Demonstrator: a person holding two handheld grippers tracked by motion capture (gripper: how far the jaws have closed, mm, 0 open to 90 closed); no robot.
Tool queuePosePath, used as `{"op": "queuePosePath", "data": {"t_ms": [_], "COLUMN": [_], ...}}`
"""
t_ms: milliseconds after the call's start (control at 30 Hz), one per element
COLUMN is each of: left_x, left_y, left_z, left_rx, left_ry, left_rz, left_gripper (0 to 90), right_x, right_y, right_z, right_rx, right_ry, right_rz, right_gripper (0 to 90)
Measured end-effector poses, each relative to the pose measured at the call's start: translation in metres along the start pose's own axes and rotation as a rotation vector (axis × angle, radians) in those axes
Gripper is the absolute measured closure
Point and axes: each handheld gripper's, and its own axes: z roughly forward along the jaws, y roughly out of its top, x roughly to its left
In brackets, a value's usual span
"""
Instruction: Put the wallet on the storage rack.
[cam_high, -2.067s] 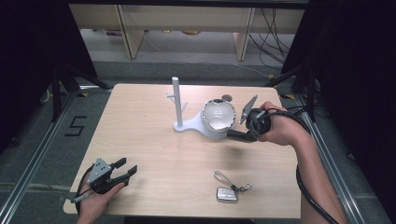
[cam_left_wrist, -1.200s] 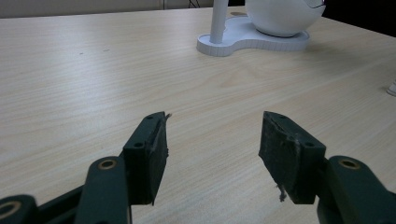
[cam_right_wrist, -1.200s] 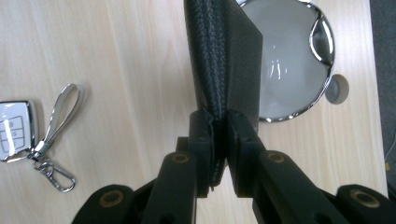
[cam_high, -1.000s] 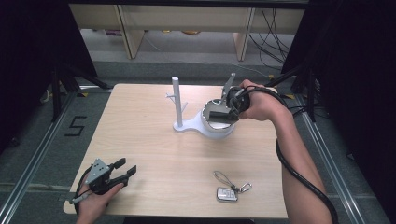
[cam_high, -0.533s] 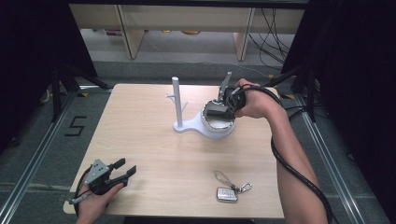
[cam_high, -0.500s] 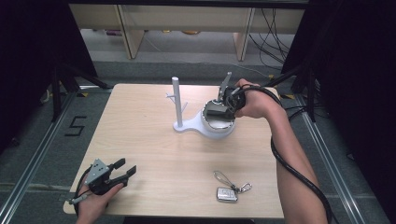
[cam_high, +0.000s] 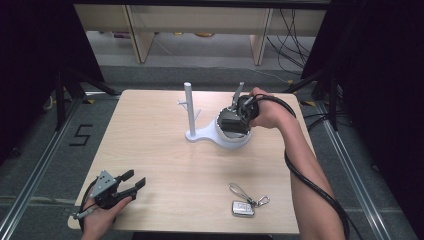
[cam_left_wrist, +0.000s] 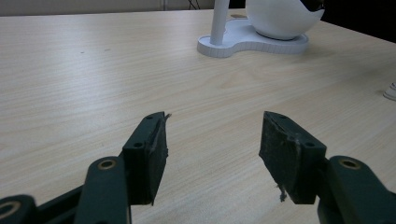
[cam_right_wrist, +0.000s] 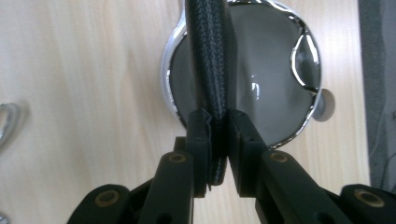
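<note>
A white stand (cam_high: 200, 135) with an upright post (cam_high: 188, 107) and a bowl (cam_high: 235, 141) sits at the table's middle back. My right gripper (cam_high: 235, 119) hovers over the bowl, held in a hand. In the right gripper view its jaws are shut on a black woven strap (cam_right_wrist: 210, 60). The strap crosses a round chrome-rimmed watch face (cam_right_wrist: 275, 79) with a crown (cam_right_wrist: 327, 108), above the wooden table. My left gripper (cam_high: 131, 184) rests at the front left, open (cam_left_wrist: 212, 154), nothing between its fingers.
A key fob (cam_high: 243, 208) with a ring and a thin loop (cam_high: 239, 191) lies near the front edge, right of centre. The stand's bowl (cam_left_wrist: 282, 16) and post (cam_left_wrist: 218, 21) stand far ahead of the left gripper. Bare wood (cam_high: 150, 145) stretches between.
My right gripper has moved from the right side of the bowl leftward to a spot over it. The left gripper has stayed where it was.
</note>
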Motion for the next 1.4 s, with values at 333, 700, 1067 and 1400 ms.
{"op": "queuePosePath", "data": {"t_ms": [333,700,1067,1400], "left_x": [0.0,0.0,0.0,-0.004], "left_y": [-0.001,0.0,-0.001,0.0], "left_z": [0.0,-0.001,-0.002,-0.001], "left_rx": [-0.01,-0.001,0.002,0.005], "left_ry": [-0.008,-0.002,-0.003,-0.002], "left_rz": [-0.007,-0.003,-0.006,0.02], "left_gripper": [40.8,40.7,40.6,41.7], "right_x": [-0.003,-0.007,0.02,0.08], "right_y": [0.005,0.001,-0.011,-0.066], "right_z": [0.005,0.01,-0.004,-0.002], "right_rx": [-0.01,-0.041,-0.073,-0.123], "right_ry": [-0.192,-0.29,-0.24,-0.138], "right_rz": [0.065,0.065,0.226,0.444], "right_gripper": [73.4,65.3,56.1,55.0]}}
